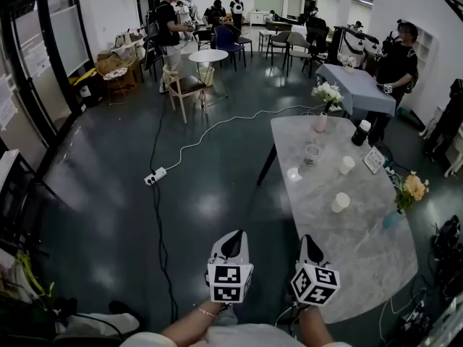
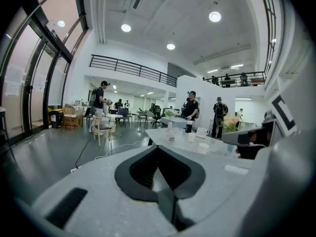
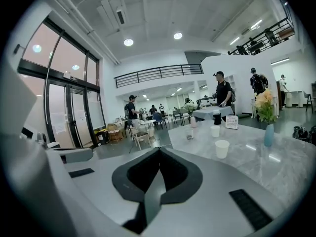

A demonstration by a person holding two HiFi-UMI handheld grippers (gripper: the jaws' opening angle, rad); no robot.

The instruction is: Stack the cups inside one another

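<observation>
Two white paper cups stand apart on the marble table (image 1: 362, 244): a near cup (image 1: 340, 202) (image 3: 221, 148) (image 2: 203, 147) and a farther cup (image 1: 347, 165) (image 3: 215, 131). A clear glass cup (image 1: 312, 154) (image 3: 189, 134) stands beyond them. My left gripper (image 1: 233, 243) (image 2: 158, 147) hangs over the floor left of the table's near end, shut and empty. My right gripper (image 1: 309, 248) (image 3: 159, 149) is at the table's near edge, short of the cups, shut with nothing in it.
On the table are a pink vase of white flowers (image 1: 320, 121), a black bottle (image 1: 360, 132), a sign card (image 1: 374, 159) and a blue vase with yellow flowers (image 1: 394, 219). A power strip with cables (image 1: 155, 176) lies on the floor. Chairs, tables and several people stand farther back.
</observation>
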